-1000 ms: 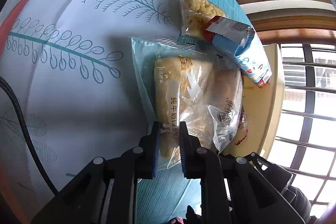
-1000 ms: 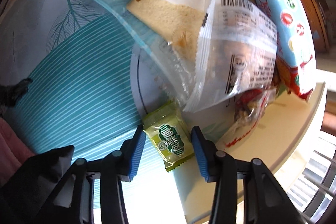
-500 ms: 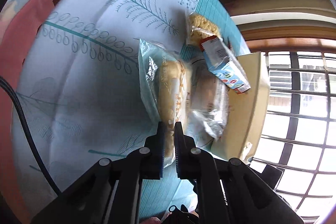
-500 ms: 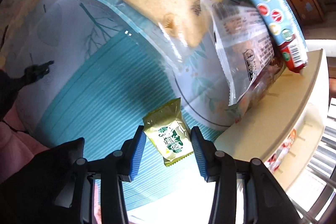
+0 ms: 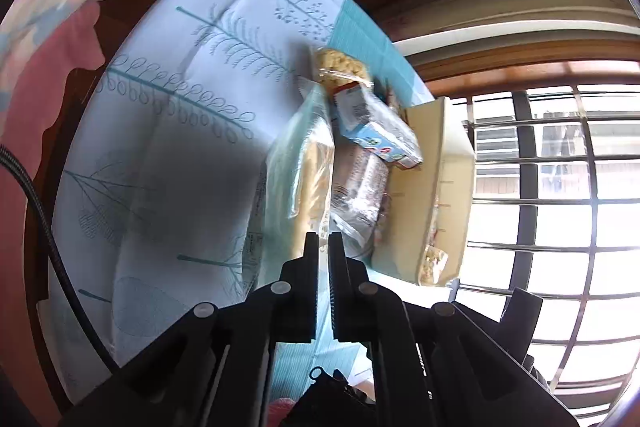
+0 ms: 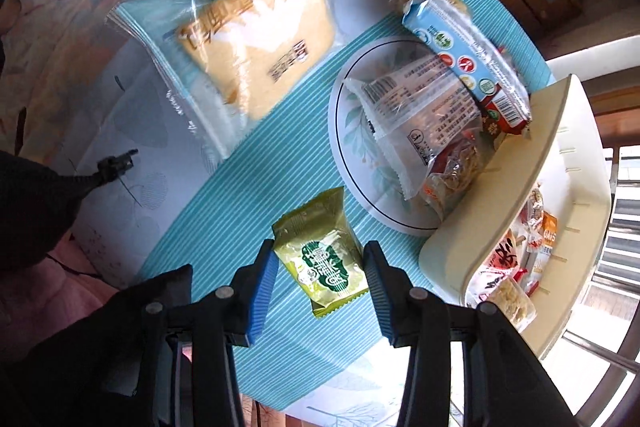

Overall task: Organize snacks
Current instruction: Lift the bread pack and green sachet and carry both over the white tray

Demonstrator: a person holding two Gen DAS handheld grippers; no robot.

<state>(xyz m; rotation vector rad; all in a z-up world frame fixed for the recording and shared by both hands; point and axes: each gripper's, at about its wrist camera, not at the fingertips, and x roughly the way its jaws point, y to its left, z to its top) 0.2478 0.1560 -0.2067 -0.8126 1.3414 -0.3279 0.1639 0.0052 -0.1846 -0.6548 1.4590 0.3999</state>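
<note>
Between the spread jaws of the right gripper a green snack packet is lying flat on the teal-striped tablecloth, its long axis running forward and slightly leftward. Ahead and left, the left gripper is pinching the bread bag by its edge. Just right of the right jaws a cream basket is sitting by the barred window

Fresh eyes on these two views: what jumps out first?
The big bread bag, lifted by its top edge in the shut left gripper. Next, the green snack packet lying on the striped tablecloth between the open right gripper's blue pads. At right, a cream bin already holds snacks.
</note>
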